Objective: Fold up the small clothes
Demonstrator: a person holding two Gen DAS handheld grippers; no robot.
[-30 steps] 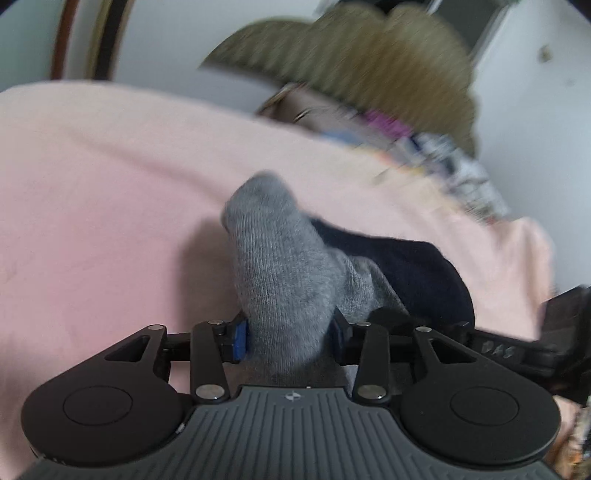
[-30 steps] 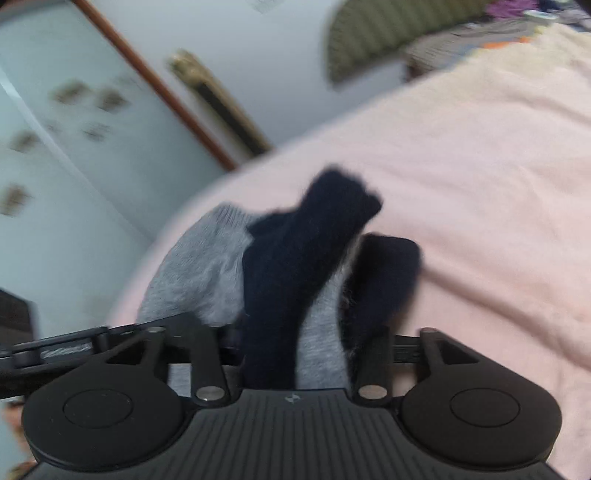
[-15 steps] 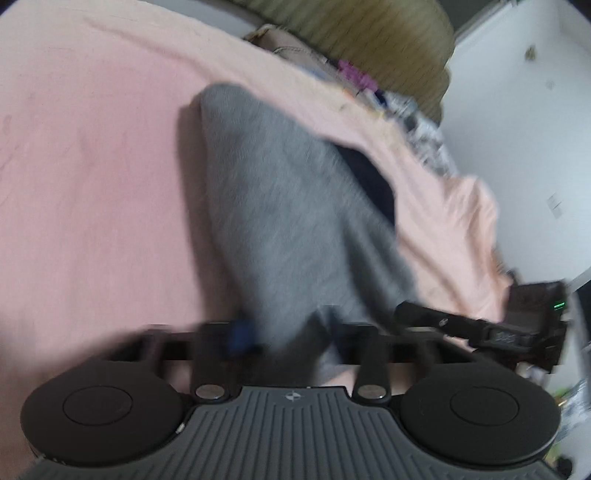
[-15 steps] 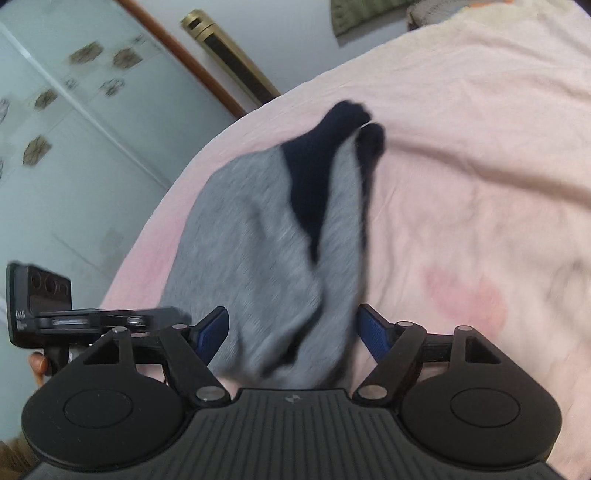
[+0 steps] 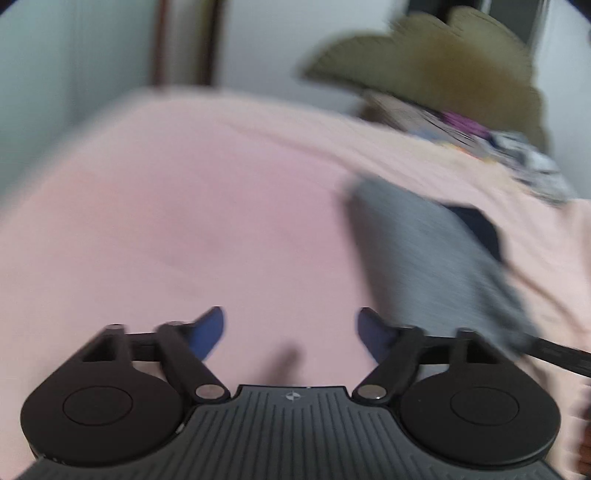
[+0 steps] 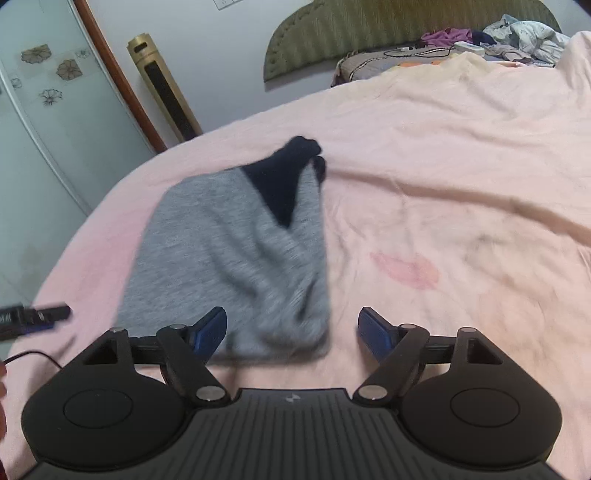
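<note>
A small grey garment with a dark navy part (image 6: 236, 258) lies on the pink bed sheet (image 6: 443, 184). In the right wrist view it sits just beyond and left of my open, empty right gripper (image 6: 291, 328). In the blurred left wrist view the grey garment (image 5: 432, 251) lies to the right of my open, empty left gripper (image 5: 291, 328), which is over bare sheet (image 5: 184, 221). The left gripper's tip shows at the right wrist view's left edge (image 6: 33, 317).
A green padded headboard (image 6: 388, 29) and a pile of clothes (image 6: 517, 33) are at the far end of the bed. A gold column (image 6: 166, 85) and a glass door (image 6: 44, 110) stand beyond the bed's left edge.
Both grippers held the garment a second ago. The right opened first, then the left; the garment now lies spread on the sheet and both grippers have drawn back.
</note>
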